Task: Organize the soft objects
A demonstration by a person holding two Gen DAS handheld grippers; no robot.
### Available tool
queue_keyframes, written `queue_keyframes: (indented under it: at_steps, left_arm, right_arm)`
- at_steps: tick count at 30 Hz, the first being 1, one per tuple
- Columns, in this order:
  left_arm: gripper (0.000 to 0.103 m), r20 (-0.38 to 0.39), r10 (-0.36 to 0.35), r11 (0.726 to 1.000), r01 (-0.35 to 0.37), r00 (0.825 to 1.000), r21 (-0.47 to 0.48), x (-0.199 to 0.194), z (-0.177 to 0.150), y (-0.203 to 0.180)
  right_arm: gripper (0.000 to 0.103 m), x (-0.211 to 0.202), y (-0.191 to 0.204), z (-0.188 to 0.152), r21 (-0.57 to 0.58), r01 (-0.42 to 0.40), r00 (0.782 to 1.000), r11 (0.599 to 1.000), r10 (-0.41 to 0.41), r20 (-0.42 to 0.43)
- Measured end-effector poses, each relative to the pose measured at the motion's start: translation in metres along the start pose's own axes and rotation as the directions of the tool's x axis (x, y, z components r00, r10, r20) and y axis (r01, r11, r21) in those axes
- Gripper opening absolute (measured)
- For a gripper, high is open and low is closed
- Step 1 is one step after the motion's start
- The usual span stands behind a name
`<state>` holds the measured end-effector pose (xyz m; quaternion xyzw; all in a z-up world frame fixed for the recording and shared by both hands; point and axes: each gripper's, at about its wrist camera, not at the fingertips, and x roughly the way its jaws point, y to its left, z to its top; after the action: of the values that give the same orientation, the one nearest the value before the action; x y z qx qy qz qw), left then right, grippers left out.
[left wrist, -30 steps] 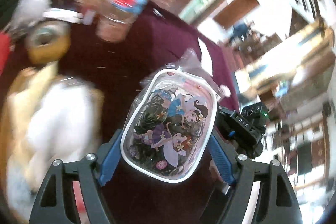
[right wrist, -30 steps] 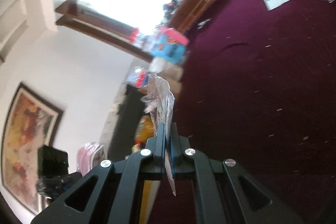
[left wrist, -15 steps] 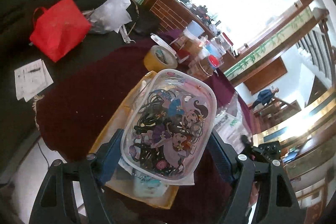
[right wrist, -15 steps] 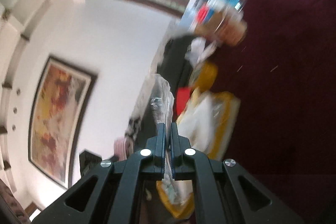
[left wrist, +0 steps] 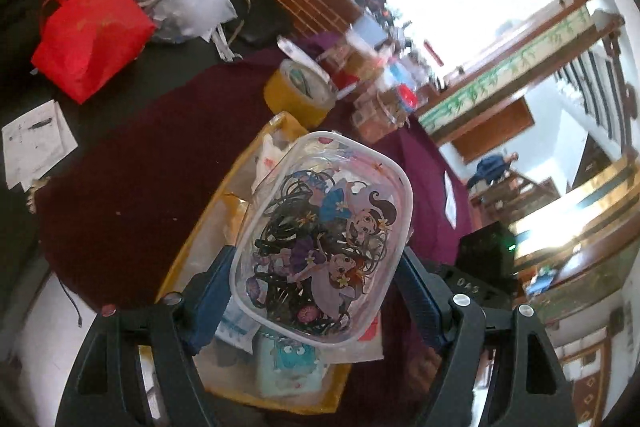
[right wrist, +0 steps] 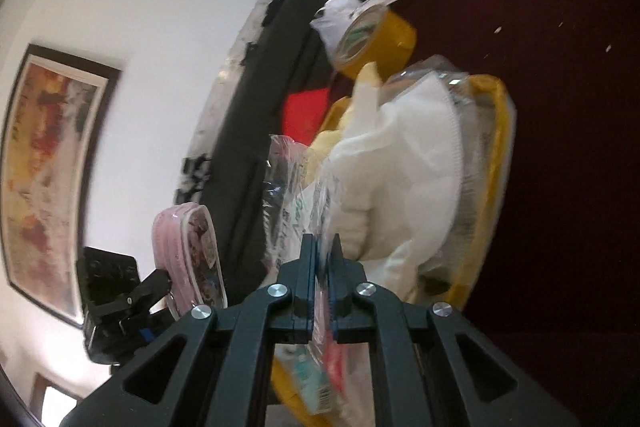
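Note:
My left gripper (left wrist: 314,257) is shut on a clear pouch (left wrist: 320,239) printed with cartoon girls and filled with dark hair ties. It hangs above a yellow tray (left wrist: 196,227) on the maroon tablecloth (left wrist: 132,187). The tray (right wrist: 496,163) holds a white soft cloth (right wrist: 400,167), plastic-wrapped items and a teal packet (left wrist: 288,359). My right gripper (right wrist: 322,247) pinches a thin clear plastic bag (right wrist: 296,187) at the tray's near end. Its jaws are opening slightly, with the bag still between them. The pouch (right wrist: 192,255) shows to its left.
A yellow tape roll (left wrist: 300,91) stands just beyond the tray, with jars and snack tubs (left wrist: 380,107) behind it. A red bag (left wrist: 88,35), a crumpled white bag (left wrist: 196,3) and papers (left wrist: 36,143) lie on the dark surface to the left.
Both grippers have swung across the table with their loads to the yellow tray. The left now holds the pouch above it. The right gripper's fingers have parted a little.

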<state>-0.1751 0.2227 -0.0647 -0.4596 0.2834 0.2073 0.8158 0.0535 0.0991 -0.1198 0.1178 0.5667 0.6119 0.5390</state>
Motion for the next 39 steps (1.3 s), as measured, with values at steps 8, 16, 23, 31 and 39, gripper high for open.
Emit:
queue_keyframes:
  at_steps: [8, 16, 23, 31, 39]
  left_arm:
    - [0.082, -0.027, 0.166, 0.970, -0.159, 0.986, 0.183, 0.054, -0.014, -0.027]
    - [0.099, 0.156, 0.262, 0.857, -0.304, 0.952, 0.416, 0.044, -0.055, -0.057]
    - [0.102, 0.283, 0.343, 0.728, -0.444, 0.896, 0.522, 0.038, -0.079, -0.068]
    - [0.102, 0.339, 0.367, 0.737, -0.494, 0.866, 0.462, 0.002, -0.100, -0.051]
    - [0.102, 0.339, 0.363, 0.754, -0.487, 0.868, 0.440, -0.032, -0.108, -0.044]
  right_arm:
    - [0.063, -0.014, 0.011, -0.015, -0.065, 0.129, 0.988, 0.990, -0.123, 0.091]
    - [0.070, -0.067, 0.013, -0.055, -0.004, 0.140, 0.954, 0.990, -0.133, 0.269]
    - [0.073, -0.080, 0.037, -0.112, -0.086, 0.208, 0.928, 0.974, -0.168, 0.333]
    - [0.073, -0.082, 0.051, -0.130, -0.160, 0.262, 0.920, 0.952, -0.196, 0.341]
    - [0.074, -0.059, 0.071, -0.143, -0.245, 0.330, 0.919, 0.912, -0.251, 0.305]
